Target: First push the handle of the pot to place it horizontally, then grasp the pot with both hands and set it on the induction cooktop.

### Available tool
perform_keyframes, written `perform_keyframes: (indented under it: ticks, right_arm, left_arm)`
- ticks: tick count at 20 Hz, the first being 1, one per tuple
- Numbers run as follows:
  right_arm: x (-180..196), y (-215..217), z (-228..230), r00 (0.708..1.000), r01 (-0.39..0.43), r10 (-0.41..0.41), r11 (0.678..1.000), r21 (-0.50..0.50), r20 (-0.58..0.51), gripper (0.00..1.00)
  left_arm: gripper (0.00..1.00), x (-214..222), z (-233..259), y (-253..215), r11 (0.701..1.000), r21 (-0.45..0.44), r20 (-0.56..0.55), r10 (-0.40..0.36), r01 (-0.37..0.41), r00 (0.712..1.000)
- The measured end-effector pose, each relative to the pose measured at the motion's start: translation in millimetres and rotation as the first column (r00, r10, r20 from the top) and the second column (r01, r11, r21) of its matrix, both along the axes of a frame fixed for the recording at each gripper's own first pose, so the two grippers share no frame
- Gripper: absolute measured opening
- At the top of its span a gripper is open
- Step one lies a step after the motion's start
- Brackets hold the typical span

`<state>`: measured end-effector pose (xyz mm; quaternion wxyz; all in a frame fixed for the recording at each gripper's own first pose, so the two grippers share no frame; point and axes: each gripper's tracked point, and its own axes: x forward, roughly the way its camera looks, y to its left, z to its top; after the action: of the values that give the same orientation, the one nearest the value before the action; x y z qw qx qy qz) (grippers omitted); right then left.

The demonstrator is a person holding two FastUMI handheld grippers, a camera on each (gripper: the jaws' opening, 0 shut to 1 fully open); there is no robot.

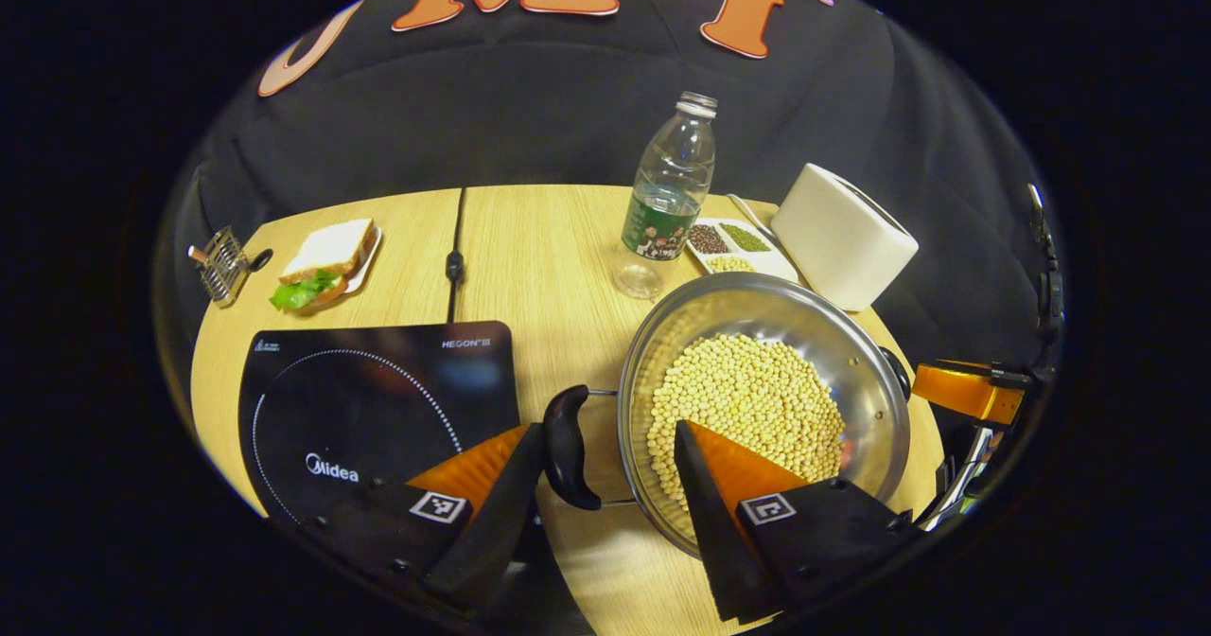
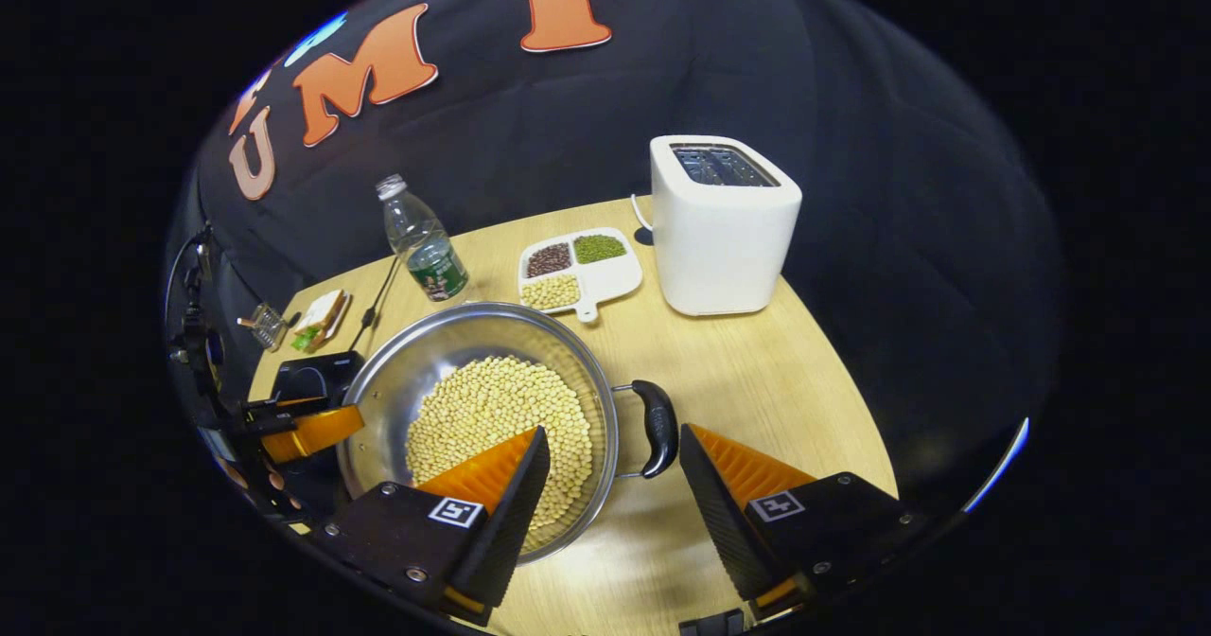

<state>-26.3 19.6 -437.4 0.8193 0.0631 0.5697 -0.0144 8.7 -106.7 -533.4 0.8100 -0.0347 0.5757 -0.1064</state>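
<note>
Wooden table (image 2: 757, 380), round-edged. At its left end the induction cooktop (image 1: 378, 399), black glass, nothing on it. Just right of it the pot (image 1: 757, 333) — a wide steel bowl, floor covered in pale soybeans (image 1: 747, 399), resting on the table and not yet on the cooktop.

Both loop handles lie level. Left gripper (image 1: 605, 466) spread wide, its fingers straddling the left handle (image 1: 566, 447) and the rim, not pressing. Right gripper (image 2: 615, 466) likewise open, astride the right handle (image 2: 655, 426).

Behind: toaster (image 2: 724, 229), water bottle (image 1: 670, 201), divided bean tray (image 2: 579, 272), sandwich (image 1: 326, 262).

Risks, as I judge them — handles are slim and smooth; an uneven close or a lopsided lift would tilt the pot and spill beans. Swinging left too low could clip the cooktop's edge.
</note>
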Motion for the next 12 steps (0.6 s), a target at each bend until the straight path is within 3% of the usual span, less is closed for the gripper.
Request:
perform_keyframes:
  ticks: [3,5,12]
  right_arm:
    - [-7,-3,-13,1.000,0.014,-0.015,1.000,-0.017,-0.024,0.88]
    - [-9,-9,-19,0.999,0.019,-0.020,0.999,-0.047,-0.031,0.88]
    - [-6,-19,-43,0.999,0.016,-0.023,0.991,-0.132,-0.048,0.88]
  left_arm:
    - [0.92,2,-13,-5,1.000,-0.001,0.008,-0.018,0.018,1.000]
    - [0.88,1,-25,-7,1.000,0.010,0.001,-0.025,0.025,1.000]
    - [0.89,12,-49,-8,0.998,0.056,0.023,0.018,-0.020,1.000]
